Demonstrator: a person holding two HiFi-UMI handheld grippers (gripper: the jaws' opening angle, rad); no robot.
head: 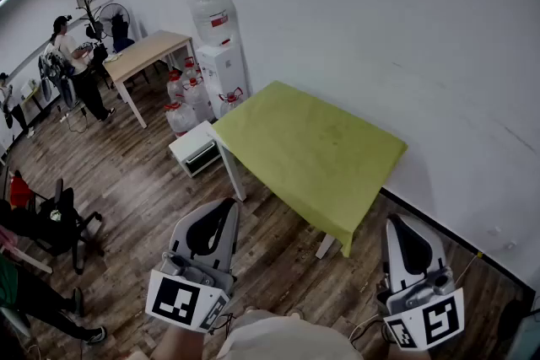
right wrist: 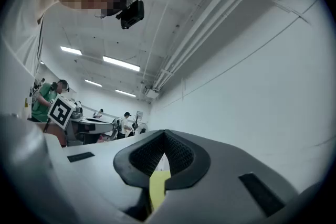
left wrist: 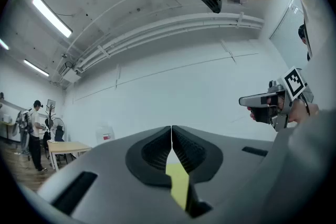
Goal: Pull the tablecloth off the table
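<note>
A yellow-green tablecloth [head: 309, 149] covers a small table with white legs against the white wall. It lies flat, and its near edge hangs over the table's front. My left gripper [head: 221, 212] is held short of the table's near left side, shut and empty. On the other side my right gripper [head: 403, 233] hovers near the table's front right corner, also shut with nothing in it. In the left gripper view a sliver of the tablecloth [left wrist: 179, 186] shows below the shut jaws. The right gripper view shows the same cloth [right wrist: 157, 186] through its jaw gap.
A water dispenser [head: 221, 55] with several bottles stands left of the table, beside a low white unit [head: 196, 149]. A wooden table [head: 145, 55] and a person [head: 74, 63] are further left. A black chair [head: 52, 219] stands on the wooden floor.
</note>
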